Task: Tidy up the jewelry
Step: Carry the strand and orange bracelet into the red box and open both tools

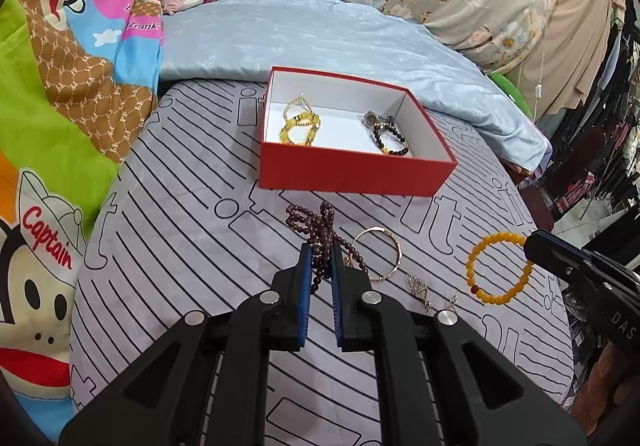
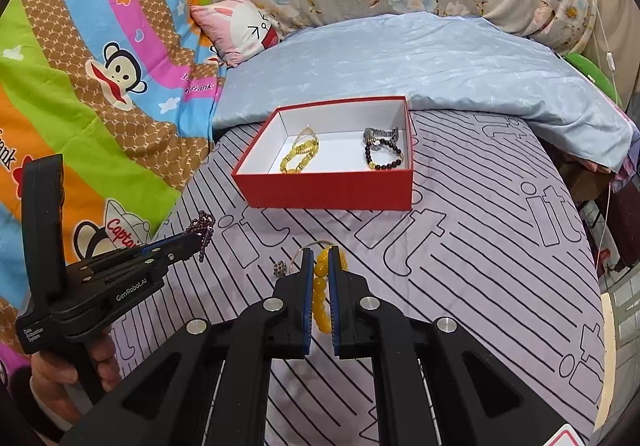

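Left wrist view shows us the left tool (image 1: 321,252) pinching a strand of dark purple beads (image 1: 320,230), its blue-padded fingers pressed against the strand, which loops out ahead of the tips toward the red box (image 1: 352,174). The box sits open on the striped bed sheet (image 1: 180,230), with a blue pillow (image 1: 320,42) just behind it. Inside the box, on its left side, we see yellow and gold bracelets (image 1: 300,124); on its right side lie a metal watch (image 1: 376,121) and a dark bead bracelet (image 1: 390,142). In front of the box, on the sheet, rests a thin gold bangle (image 1: 382,254), and nearer us than the bangle a few small metallic pieces (image 1: 418,284), possibly earrings, though they are too small to tell.

In the right wrist view the right tool (image 2: 323,258) is closed on a yellow bead bracelet (image 2: 321,298), the beads running between its pads, in front of the box. In the same view the purple strand hangs from the left tool clear of the sheet, off the box's front left corner.
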Action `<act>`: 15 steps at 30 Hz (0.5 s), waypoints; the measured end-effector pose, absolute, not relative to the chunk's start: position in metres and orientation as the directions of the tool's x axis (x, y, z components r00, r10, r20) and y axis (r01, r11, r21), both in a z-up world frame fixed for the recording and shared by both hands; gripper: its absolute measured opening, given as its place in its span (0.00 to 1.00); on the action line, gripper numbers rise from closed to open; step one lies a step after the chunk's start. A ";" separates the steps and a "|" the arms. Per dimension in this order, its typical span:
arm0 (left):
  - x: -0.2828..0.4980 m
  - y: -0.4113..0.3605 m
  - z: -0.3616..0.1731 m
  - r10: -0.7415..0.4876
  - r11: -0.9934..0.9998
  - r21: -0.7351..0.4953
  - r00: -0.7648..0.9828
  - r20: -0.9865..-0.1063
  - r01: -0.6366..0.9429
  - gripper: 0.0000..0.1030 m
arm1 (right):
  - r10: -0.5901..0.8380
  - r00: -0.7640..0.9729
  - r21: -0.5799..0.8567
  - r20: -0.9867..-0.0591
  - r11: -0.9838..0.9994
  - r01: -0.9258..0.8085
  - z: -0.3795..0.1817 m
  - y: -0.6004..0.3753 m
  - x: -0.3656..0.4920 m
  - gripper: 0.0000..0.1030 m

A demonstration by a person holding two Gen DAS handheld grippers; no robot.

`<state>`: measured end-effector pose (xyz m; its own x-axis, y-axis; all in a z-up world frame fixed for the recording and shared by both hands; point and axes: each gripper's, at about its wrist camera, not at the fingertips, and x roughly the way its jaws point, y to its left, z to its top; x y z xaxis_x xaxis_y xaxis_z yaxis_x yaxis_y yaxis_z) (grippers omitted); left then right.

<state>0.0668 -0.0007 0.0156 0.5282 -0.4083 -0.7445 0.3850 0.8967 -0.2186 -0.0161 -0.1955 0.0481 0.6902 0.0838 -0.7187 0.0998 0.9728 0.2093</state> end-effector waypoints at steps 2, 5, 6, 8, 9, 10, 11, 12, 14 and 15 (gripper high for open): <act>0.070 -0.002 0.020 -0.415 0.894 -0.222 0.534 -0.736 0.388 0.08 | 0.083 0.698 0.209 -0.711 0.973 0.097 0.052 -0.197 -0.011 0.06; 0.076 -0.007 0.029 -0.427 0.889 -0.228 0.543 -0.723 0.396 0.08 | 0.086 0.710 0.211 -0.698 0.974 0.089 0.058 -0.198 -0.002 0.06; 0.078 -0.008 0.031 -0.430 0.888 -0.230 0.546 -0.719 0.398 0.08 | 0.085 0.714 0.208 -0.695 0.974 0.086 0.059 -0.199 0.001 0.06; 0.083 -0.012 0.037 -0.440 0.884 -0.233 0.554 -0.707 0.405 0.08 | 0.080 0.724 0.201 -0.685 0.976 0.081 0.063 -0.200 0.010 0.06; 0.086 -0.014 0.040 -0.444 0.883 -0.234 0.559 -0.700 0.408 0.08 | 0.080 0.729 0.199 -0.680 0.977 0.079 0.065 -0.200 0.014 0.06; 0.089 -0.016 0.042 -0.447 0.881 -0.234 0.564 -0.694 0.411 0.08 | 0.078 0.734 0.197 -0.674 0.977 0.078 0.067 -0.201 0.019 0.06; 0.094 -0.019 0.045 -0.447 0.882 -0.231 0.571 -0.688 0.412 0.08 | 0.073 0.741 0.193 -0.667 0.978 0.077 0.070 -0.203 0.025 0.06; 0.097 -0.021 0.047 -0.446 0.882 -0.228 0.577 -0.684 0.411 0.08 | 0.070 0.746 0.191 -0.662 0.978 0.078 0.072 -0.206 0.030 0.06; 0.107 -0.027 0.052 -0.444 0.884 -0.223 0.588 -0.676 0.411 0.08 | 0.068 0.755 0.192 -0.652 0.978 0.077 0.076 -0.209 0.043 0.06; 0.111 -0.030 0.053 -0.446 0.883 -0.222 0.593 -0.671 0.413 0.08 | 0.063 0.760 0.189 -0.647 0.979 0.079 0.077 -0.212 0.049 0.06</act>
<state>0.1112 -0.0303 0.0531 0.5927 -0.4457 -0.6709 0.4129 0.8833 -0.2220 0.0494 -0.2115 0.0774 0.7601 0.0633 -0.6468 0.0791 0.9788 0.1888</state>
